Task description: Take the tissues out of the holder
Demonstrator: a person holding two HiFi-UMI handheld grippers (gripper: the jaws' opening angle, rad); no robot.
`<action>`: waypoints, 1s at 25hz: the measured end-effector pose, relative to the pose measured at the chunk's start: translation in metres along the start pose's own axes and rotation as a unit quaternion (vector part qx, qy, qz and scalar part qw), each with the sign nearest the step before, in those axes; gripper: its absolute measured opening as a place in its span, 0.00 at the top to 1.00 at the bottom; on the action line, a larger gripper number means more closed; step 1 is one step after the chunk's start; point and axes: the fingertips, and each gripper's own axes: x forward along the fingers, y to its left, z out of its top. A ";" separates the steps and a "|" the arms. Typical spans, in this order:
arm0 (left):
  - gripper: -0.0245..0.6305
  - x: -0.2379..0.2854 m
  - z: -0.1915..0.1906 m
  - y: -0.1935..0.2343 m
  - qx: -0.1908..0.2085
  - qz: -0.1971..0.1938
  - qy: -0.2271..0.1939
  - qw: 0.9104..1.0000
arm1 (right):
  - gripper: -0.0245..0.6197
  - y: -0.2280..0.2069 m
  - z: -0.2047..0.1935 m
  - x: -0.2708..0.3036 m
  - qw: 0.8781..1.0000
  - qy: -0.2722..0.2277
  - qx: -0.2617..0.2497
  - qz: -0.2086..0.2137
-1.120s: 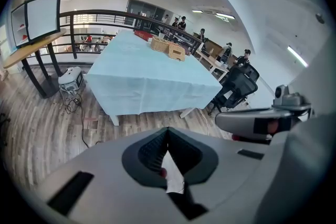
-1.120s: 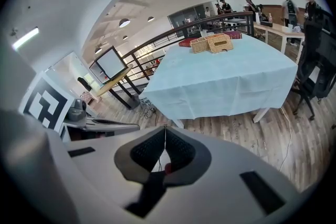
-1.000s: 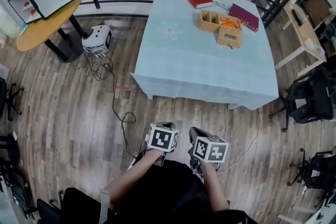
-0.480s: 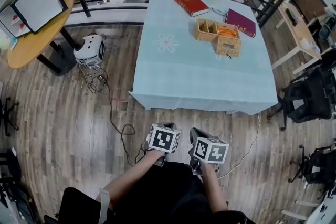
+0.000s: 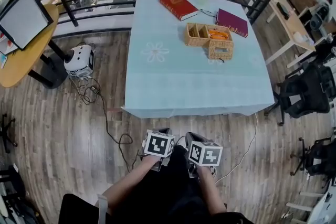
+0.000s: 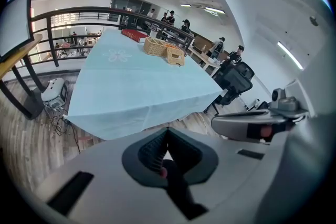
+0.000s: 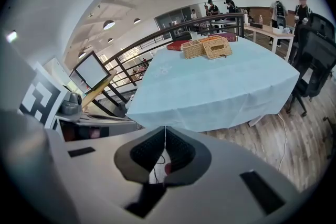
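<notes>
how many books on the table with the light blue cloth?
2. A red hardcover book lies near the far edge, left of the woven wicker holder; a maroon book lies just beyond the holder's right end. No others show.

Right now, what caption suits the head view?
Left gripper and right gripper, both shut, face a table with wicker holder.

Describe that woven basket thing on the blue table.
The woven holder is tan wicker: a low tray divided into open compartments, with a closed box section, slotted on top, at its near right corner. One compartment holds something orange. It stands flat on the pale blue tablecloth, beside a purple book.
</notes>
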 end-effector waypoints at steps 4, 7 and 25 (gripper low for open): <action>0.95 0.014 0.015 0.005 -0.002 0.001 0.007 1.000 | 0.94 -0.009 0.015 0.015 1.000 0.007 0.002 0.003; 0.95 0.028 0.033 0.008 -0.002 0.004 0.006 1.000 | 0.94 -0.018 0.035 0.027 1.000 0.007 0.000 0.007; 0.95 0.114 0.218 -0.007 -0.017 0.028 -0.022 0.999 | 0.94 -0.112 0.210 0.081 0.999 0.013 -0.044 0.022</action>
